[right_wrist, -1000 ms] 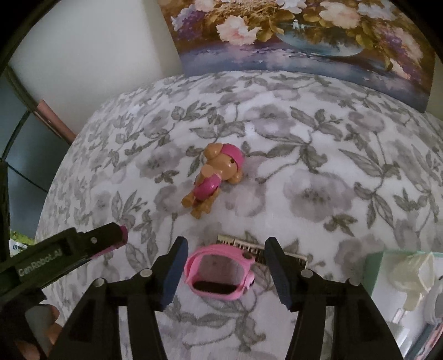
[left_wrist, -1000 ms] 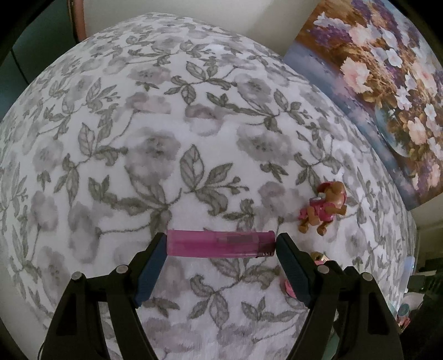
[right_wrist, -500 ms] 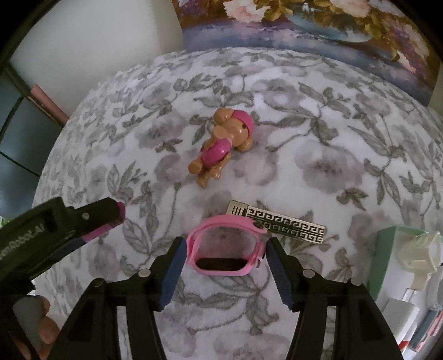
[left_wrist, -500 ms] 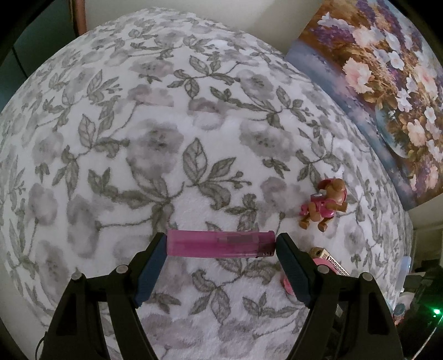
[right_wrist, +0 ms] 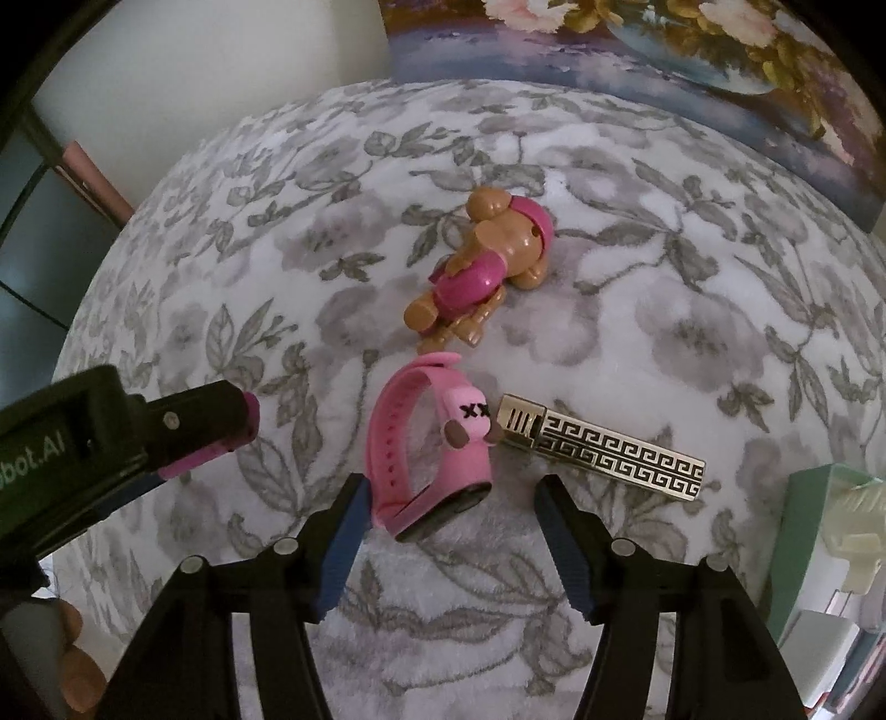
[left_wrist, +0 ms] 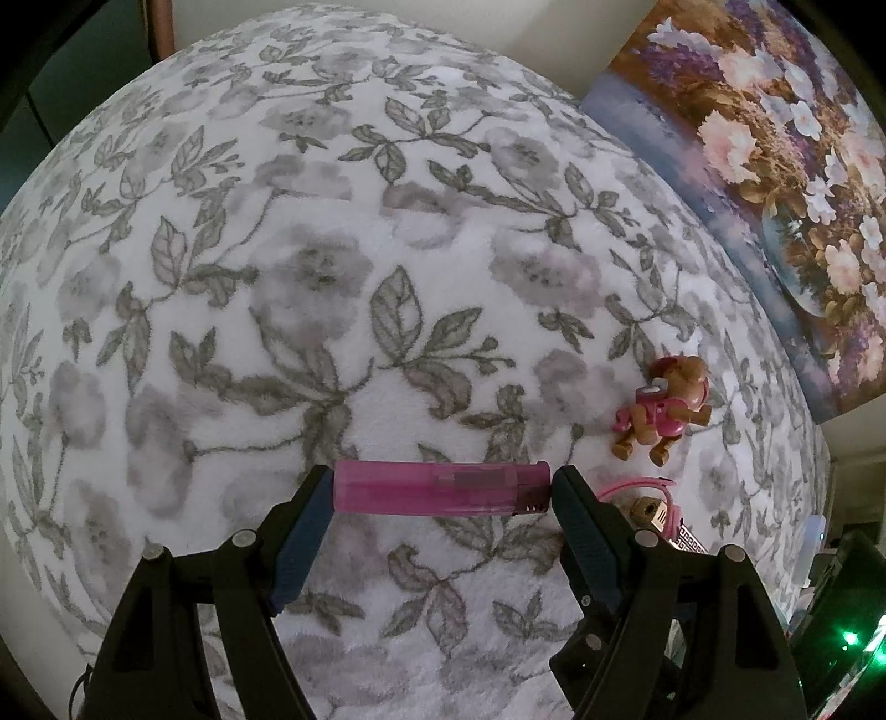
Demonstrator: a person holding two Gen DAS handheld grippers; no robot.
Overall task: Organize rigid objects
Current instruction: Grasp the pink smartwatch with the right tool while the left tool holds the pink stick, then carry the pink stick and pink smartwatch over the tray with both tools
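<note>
1. My left gripper (left_wrist: 443, 493) is clamped on the pink lighter (left_wrist: 437, 490), end to end: one finger at its base, the other at its cap. The lighter is lifted above the floral blanket (left_wrist: 332, 249).
2. My right gripper (right_wrist: 448, 498) stands with its fingers apart. The pink watch (right_wrist: 429, 443) lies on the blanket between them, on its edge, touching the left finger only and free of the right one.
3. That end-to-end hold is narrow, I judge, so I move the lighter slowly and level and avoid twisting it, or it may pivot out.
4. To set it down well, I lower it until it rests flat on the cloth, beside the other things, and only then part the fingers.
5. I steer clear of the watch, which could tip over if bumped.
6. The gold patterned lighter (right_wrist: 603, 448) lies flat, its end touching the watch face.
7. The toy dog (right_wrist: 482, 271) in pink clothes lies on its side just beyond the watch.
8. My count: two lighters, one watch, one toy dog, two grippers.
9. A flower painting (right_wrist: 637, 39) leans at the far edge.
10. A green box (right_wrist: 830, 559) of pale items sits at the right; I cannot count its contents.
</note>
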